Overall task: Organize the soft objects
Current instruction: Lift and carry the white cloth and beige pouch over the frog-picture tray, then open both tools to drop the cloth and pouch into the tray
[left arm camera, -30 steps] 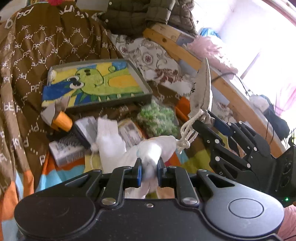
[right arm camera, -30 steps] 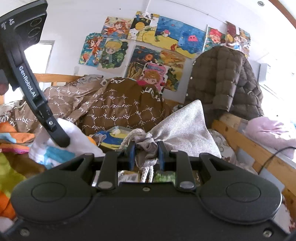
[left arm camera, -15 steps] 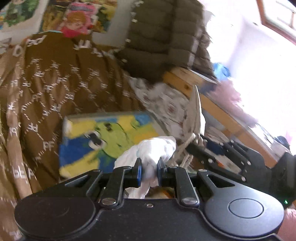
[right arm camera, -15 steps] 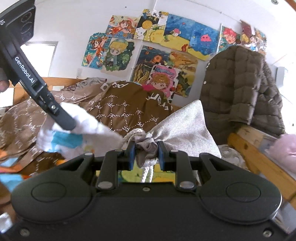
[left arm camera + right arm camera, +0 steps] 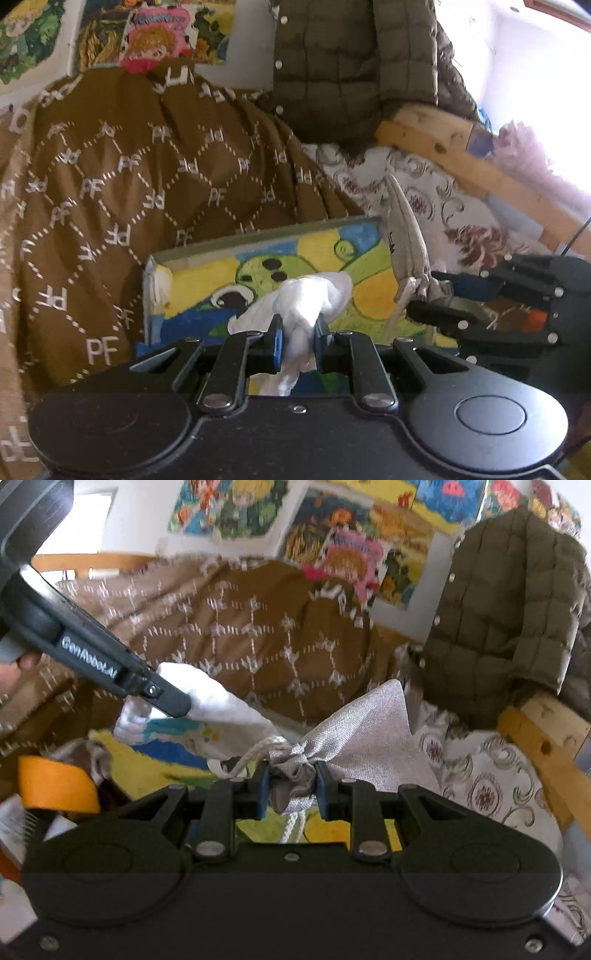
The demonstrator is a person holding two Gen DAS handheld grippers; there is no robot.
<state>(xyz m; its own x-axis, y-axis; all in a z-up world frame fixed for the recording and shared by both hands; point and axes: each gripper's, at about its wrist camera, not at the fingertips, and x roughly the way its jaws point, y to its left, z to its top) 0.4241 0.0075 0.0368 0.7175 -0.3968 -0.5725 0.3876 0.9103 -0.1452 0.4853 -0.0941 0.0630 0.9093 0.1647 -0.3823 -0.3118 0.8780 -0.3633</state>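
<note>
My left gripper (image 5: pixel 298 328) is shut on a white cloth bag (image 5: pixel 310 295) and holds it up in front of a painted box lid (image 5: pixel 266 273). The white bag also shows in the right wrist view (image 5: pixel 207 705), pinched by the left gripper (image 5: pixel 177 705). My right gripper (image 5: pixel 291 790) is shut on the gathered neck of a grey drawstring pouch (image 5: pixel 362 731), whose white cord (image 5: pixel 295 823) hangs down. In the left wrist view the right gripper (image 5: pixel 424 295) holds the grey pouch (image 5: pixel 406 236) upright, just right of the white bag.
A brown patterned blanket (image 5: pixel 129 177) covers the bed at left. An olive quilted jacket (image 5: pixel 351 62) hangs over a wooden bed rail (image 5: pixel 461 155). A floral sheet (image 5: pixel 487 775) lies at right. An orange object (image 5: pixel 51 782) sits low at left.
Both grippers have lifted their bags up off the cluttered bed. The views now tilt up toward the blanket and wall, and the two bags sit close together over the painted box.
</note>
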